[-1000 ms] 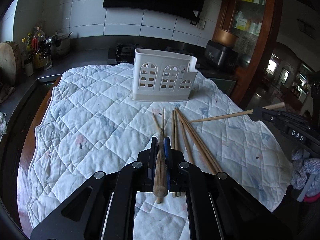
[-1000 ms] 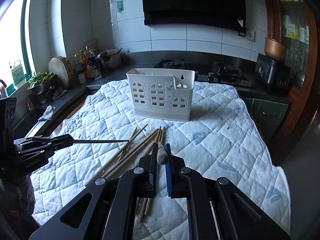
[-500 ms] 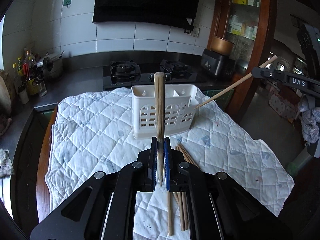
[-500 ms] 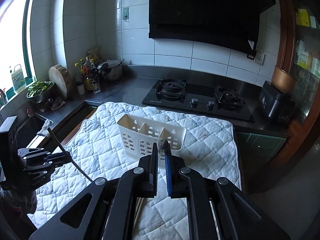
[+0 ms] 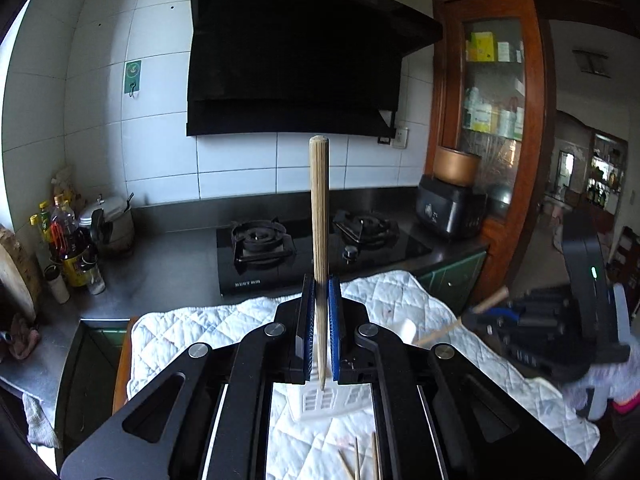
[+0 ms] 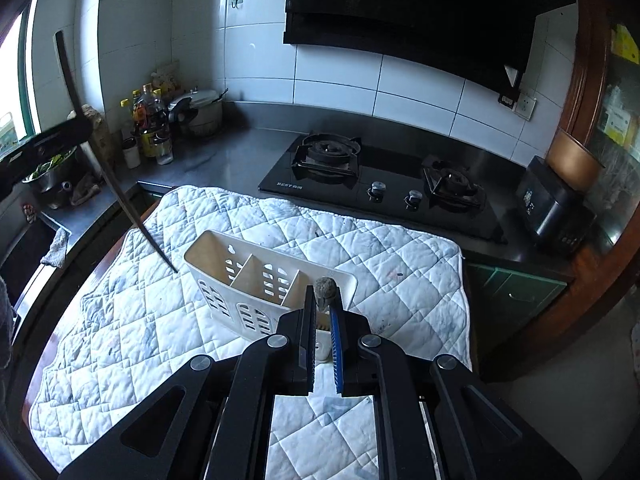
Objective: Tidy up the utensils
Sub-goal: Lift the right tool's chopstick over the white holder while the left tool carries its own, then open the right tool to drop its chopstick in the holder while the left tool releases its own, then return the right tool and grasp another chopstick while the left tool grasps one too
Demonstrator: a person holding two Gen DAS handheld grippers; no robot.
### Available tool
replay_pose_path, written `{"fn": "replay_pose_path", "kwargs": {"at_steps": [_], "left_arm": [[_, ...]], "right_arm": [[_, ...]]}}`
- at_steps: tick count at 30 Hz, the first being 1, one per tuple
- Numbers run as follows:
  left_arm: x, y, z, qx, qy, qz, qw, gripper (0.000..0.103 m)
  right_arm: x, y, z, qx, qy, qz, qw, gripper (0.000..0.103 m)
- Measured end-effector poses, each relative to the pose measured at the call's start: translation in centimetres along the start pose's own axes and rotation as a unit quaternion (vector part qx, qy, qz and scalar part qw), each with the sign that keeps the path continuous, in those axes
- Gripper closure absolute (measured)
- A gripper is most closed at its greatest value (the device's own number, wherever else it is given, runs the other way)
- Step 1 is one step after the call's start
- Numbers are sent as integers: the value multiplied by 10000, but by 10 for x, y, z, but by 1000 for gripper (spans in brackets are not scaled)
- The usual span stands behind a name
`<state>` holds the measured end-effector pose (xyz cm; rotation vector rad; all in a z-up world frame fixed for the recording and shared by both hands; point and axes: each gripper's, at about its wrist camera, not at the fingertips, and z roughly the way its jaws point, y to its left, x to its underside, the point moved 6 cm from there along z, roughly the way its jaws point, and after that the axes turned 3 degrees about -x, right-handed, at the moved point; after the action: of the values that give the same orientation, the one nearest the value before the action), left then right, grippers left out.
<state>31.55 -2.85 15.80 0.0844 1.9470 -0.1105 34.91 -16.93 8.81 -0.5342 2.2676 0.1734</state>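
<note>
We hold 1 chopstick in each gripper, above the quilt (image 6: 140, 320) on the worktop. The left gripper (image 5: 320, 336) has its jaws clamped on the left chopstick (image 5: 319, 208), long axis upright, blunt end at 12 o'clock, tip down over the holder (image 5: 320, 402). The right gripper (image 6: 322, 336) pinches the right chopstick (image 6: 325, 289) end-on, butt toward us, above the holder's (image 6: 224, 280) 3 o'clock compartment. Loose chopsticks (image 5: 356, 460) lie at 6 o'clock.

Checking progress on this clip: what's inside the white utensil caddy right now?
The caddy's left and middle compartments look empty. The right tongs and their chopstick cover most of the right compartment, so its contents cannot be seen.
</note>
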Motion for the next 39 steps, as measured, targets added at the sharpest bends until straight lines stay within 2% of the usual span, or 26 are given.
{"fn": "replay_pose_path", "kwargs": {"at_steps": [5,11,14,20,22,26,28,31,32,33,35,39], "left_arm": [[3,5,35,-179,3,-70,9998,98],[29,17,67,-50,455,-311,9985,98],[41,23,77,35,637,-438,9970,97],[57,19,81,65,721,-288,9970,94],[57,19,77,12,705,-248,9972,94],[55,21,60,-6,620,-266,9977,94],[55,22,47,-6,565,-275,9980,94],[57,25,23,14,474,-347,9983,94],[58,26,15,17,449,-366,9983,90],[62,26,6,8,425,-388,9983,80],[69,27,-10,-24,374,-410,9985,71],[89,25,-41,-19,364,-378,9986,69]], "right_arm": [[8,1,15,-29,126,-22,9999,96],[17,-1,30,-92,263,19,9996,96],[21,-1,34,-109,282,44,9995,96],[20,-2,36,-119,236,128,9996,95],[19,-3,30,-99,142,133,9998,93],[15,-6,10,-17,-130,212,9997,78],[16,-6,-6,34,-286,208,9994,77],[23,-4,-29,-1,-501,276,9984,70],[28,-1,-36,1,-565,277,9980,69],[33,2,-43,-13,-621,270,9977,69],[45,8,-54,-46,-698,259,9972,67],[77,24,-67,-86,-751,206,9969,64]]}}
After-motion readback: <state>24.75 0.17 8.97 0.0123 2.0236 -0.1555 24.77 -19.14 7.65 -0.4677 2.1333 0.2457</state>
